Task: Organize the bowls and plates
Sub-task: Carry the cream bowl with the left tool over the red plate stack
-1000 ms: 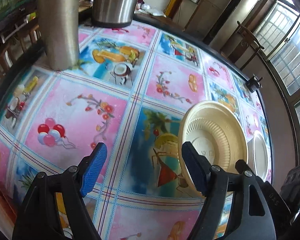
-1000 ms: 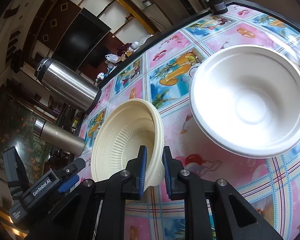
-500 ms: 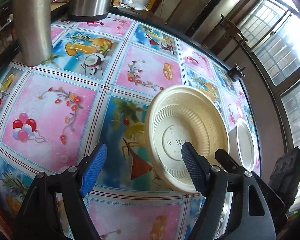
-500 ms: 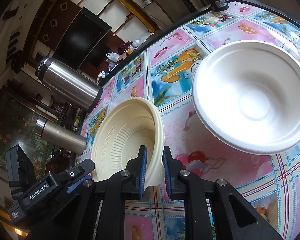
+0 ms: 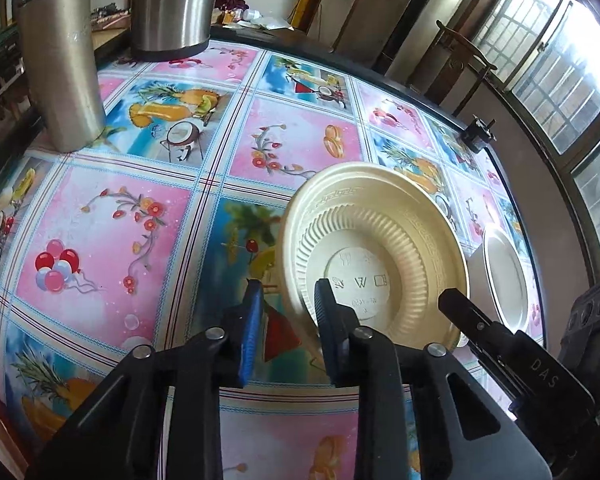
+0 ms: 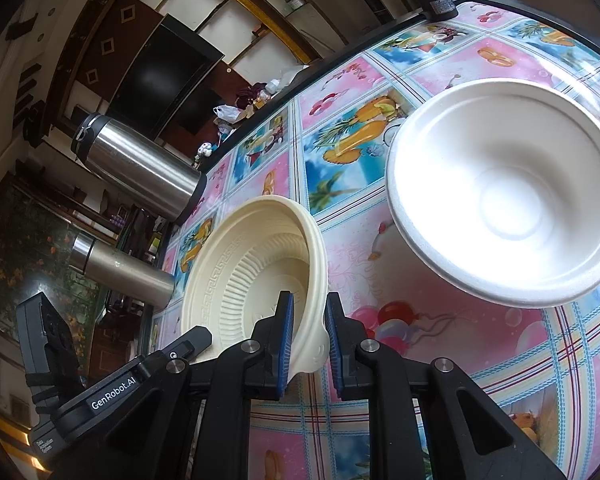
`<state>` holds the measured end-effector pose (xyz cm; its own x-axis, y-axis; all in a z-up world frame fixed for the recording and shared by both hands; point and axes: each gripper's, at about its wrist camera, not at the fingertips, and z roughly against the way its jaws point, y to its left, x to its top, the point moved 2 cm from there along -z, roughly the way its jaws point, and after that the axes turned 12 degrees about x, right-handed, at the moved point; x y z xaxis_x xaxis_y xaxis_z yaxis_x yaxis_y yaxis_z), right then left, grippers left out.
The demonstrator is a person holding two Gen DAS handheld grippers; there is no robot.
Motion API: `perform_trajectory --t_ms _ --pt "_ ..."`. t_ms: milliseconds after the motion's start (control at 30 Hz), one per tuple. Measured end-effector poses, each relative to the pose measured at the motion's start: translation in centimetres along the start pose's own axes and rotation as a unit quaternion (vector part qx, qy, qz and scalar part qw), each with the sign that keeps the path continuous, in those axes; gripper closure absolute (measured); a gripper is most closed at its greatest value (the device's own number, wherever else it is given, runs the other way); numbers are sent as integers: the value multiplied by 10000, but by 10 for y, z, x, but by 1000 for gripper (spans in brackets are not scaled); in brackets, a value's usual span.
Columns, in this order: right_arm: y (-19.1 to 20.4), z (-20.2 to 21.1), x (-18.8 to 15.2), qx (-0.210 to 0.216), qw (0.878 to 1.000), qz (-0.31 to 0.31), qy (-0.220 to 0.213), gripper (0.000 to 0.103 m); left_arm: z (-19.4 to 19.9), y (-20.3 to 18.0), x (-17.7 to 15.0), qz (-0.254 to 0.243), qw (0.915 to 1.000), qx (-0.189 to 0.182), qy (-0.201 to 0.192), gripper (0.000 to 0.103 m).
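Two grippers are working one cream plate point(image 5: 380, 256), which is standing tilted on edge above the tablecloth point(image 5: 112, 216), its ribbed underside facing the left wrist camera and its hollow side facing the right wrist camera. Right gripper point(image 6: 308, 336) is clamping the plate's rim, blue pads pressing on both sides of the edge. Left gripper point(image 5: 286, 320) is sitting partly closed with a gap between its fingers; the plate's lower-left rim is lying in that gap, the right pad overlapping the underside, but I cannot tell whether either pad is touching it. White bowl point(image 6: 508, 192) is sitting upright on the tablecloth just beside the plate, on its right in the right wrist view, empty inside, apart from both grippers. Two steel flasks are standing at the far side of the table: the wide steel flask point(image 5: 172, 4) and the slimmer steel flask point(image 5: 60, 60), well apart from the plate. Small black clamp point(image 5: 478, 134) is sitting at the table's far edge.
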<state>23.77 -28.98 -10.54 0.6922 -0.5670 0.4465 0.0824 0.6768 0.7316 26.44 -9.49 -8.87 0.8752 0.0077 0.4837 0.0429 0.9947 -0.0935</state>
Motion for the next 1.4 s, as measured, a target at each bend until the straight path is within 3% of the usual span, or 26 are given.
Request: perform_trajectory --t_ms 533,1100,1400 --pt "-8 1 -2 122 9997 -226 46 87 8 -20 -10 -513 9968 532 -321 86" --pt "-25 31 -15 576 9945 -861 128 89 44 -18 -61 -708 9954 485 -430 86" --pt "-18 57 -43 624 9959 -649 131 89 60 -12 -92 -743 9946 536 -489 86"
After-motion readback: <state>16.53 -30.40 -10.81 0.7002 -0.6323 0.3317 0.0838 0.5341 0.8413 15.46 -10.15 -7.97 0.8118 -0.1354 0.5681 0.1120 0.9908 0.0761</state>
